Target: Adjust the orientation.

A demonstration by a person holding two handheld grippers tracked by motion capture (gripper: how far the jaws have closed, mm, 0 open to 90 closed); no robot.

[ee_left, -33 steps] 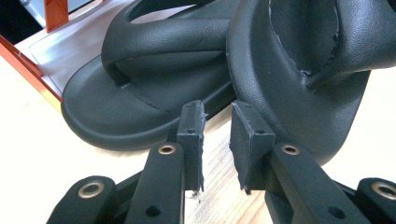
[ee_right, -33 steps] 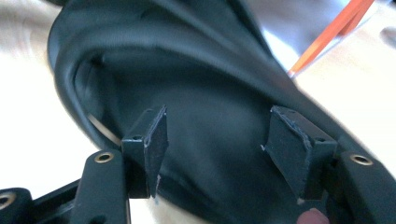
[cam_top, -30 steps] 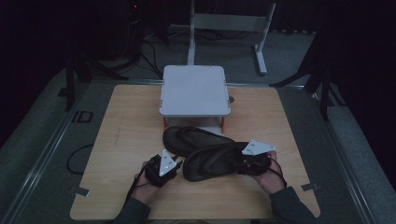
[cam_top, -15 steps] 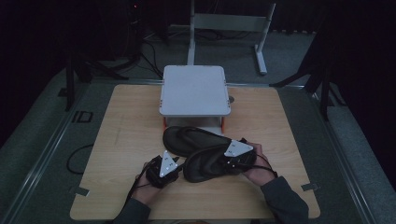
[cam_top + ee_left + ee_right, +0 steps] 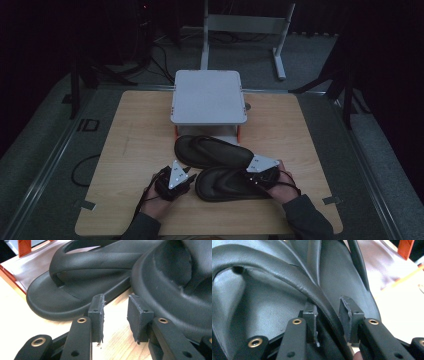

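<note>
Two black flip-flops lie side by side on the wooden table [image 5: 140, 135]. My right gripper [image 5: 249, 179] is at the right end of the near flip-flop [image 5: 225, 182]. Its jaws have just been closing, and in the right gripper view the right gripper [image 5: 328, 312] is shut on the sandal's strap [image 5: 294, 281]. My left gripper [image 5: 189, 177] rests on the table at the near flip-flop's left end. In the left gripper view the left gripper [image 5: 115, 312] has opened a little, with bare wood between its pads. Ahead of it are the far flip-flop [image 5: 75, 277] and the near flip-flop [image 5: 170, 290].
A white low stand [image 5: 207, 97] on orange legs stands at the table's back edge, just behind the far flip-flop [image 5: 212, 150]. A metal frame [image 5: 245, 22] rises on the floor beyond. A cable [image 5: 82, 170] loops on the floor at the left.
My right gripper has moved left from beside the near flip-flop onto its right end. The left gripper has stayed in place.
</note>
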